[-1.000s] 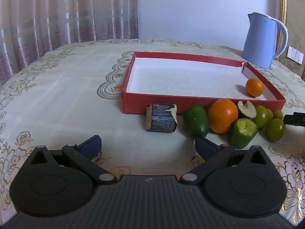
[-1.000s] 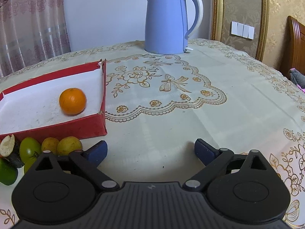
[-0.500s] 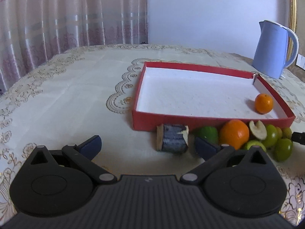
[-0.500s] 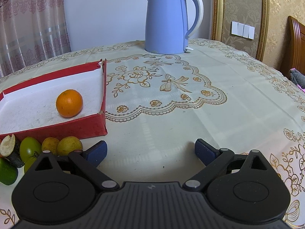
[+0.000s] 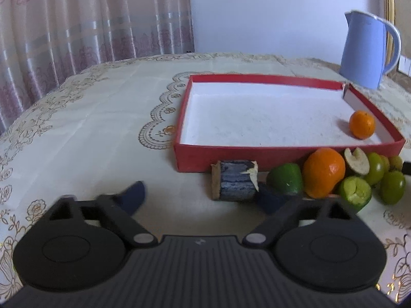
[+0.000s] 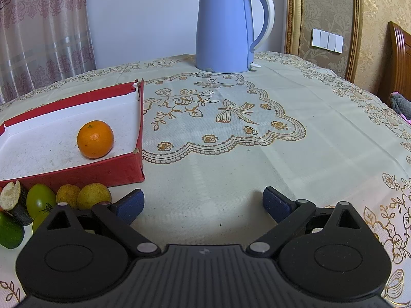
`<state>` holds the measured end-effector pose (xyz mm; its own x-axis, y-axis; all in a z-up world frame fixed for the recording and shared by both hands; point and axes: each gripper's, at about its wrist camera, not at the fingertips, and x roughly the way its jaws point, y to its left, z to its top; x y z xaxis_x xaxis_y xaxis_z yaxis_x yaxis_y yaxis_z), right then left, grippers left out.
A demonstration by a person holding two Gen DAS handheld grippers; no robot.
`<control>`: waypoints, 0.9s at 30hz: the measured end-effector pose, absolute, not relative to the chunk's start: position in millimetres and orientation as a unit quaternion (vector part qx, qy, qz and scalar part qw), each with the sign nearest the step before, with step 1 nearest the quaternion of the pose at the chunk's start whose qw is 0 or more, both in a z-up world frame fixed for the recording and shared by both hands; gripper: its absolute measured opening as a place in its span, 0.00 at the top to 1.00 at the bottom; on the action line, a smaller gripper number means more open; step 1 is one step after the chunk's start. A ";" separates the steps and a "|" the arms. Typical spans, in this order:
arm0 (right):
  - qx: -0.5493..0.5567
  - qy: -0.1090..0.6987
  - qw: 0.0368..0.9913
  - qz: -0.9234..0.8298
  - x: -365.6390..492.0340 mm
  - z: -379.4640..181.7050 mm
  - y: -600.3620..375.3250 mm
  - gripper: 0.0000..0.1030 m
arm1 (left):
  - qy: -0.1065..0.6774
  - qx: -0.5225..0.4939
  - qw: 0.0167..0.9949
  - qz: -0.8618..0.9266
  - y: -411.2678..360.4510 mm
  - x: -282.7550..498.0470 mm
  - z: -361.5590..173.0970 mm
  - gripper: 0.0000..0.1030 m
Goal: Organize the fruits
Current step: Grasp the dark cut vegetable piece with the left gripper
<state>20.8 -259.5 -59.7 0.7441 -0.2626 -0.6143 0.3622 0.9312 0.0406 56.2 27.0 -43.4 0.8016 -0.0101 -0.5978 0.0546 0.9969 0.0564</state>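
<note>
While the red tray (image 5: 287,154) holds one small orange (image 5: 361,124) at its 3 o'clock wall — left gripper (image 5: 203,196) closing on nothing, right gripper (image 6: 203,202) wide, empty over bare cloth.

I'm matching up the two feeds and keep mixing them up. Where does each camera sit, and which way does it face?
Left wrist: on the left gripper, angled down across the table at the red tray and the dark sugarcane piece before it; its fingers show, closing, nothing between them.
Right wrist: on the right gripper, facing the blue kettle over bare tablecloth; its open fingers show.
Shared: tray, kettle, the small orange inside the tray, the loose green fruit.
</note>
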 end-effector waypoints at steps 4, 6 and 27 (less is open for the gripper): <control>0.079 0.316 0.931 -0.168 20.8 -59.7 -259.5 0.03 | 0.309 0.031 0.950 -0.030 25.6 54.4 -42.9 0.36; 0.079 0.316 0.931 -0.168 20.8 -59.7 -259.5 0.03 | 0.305 0.036 0.951 -0.037 22.8 51.9 -43.1 0.49; 0.079 0.316 0.931 -0.168 21.0 -59.5 -259.5 0.03 | 0.255 0.041 0.962 -0.089 9.3 64.3 0.2 0.72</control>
<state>21.0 -259.5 -59.5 0.7443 -0.2621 -0.6143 0.3616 0.9314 0.0408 64.3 9.3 0.2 0.8540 -0.1495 -0.4984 0.1914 0.9809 0.0337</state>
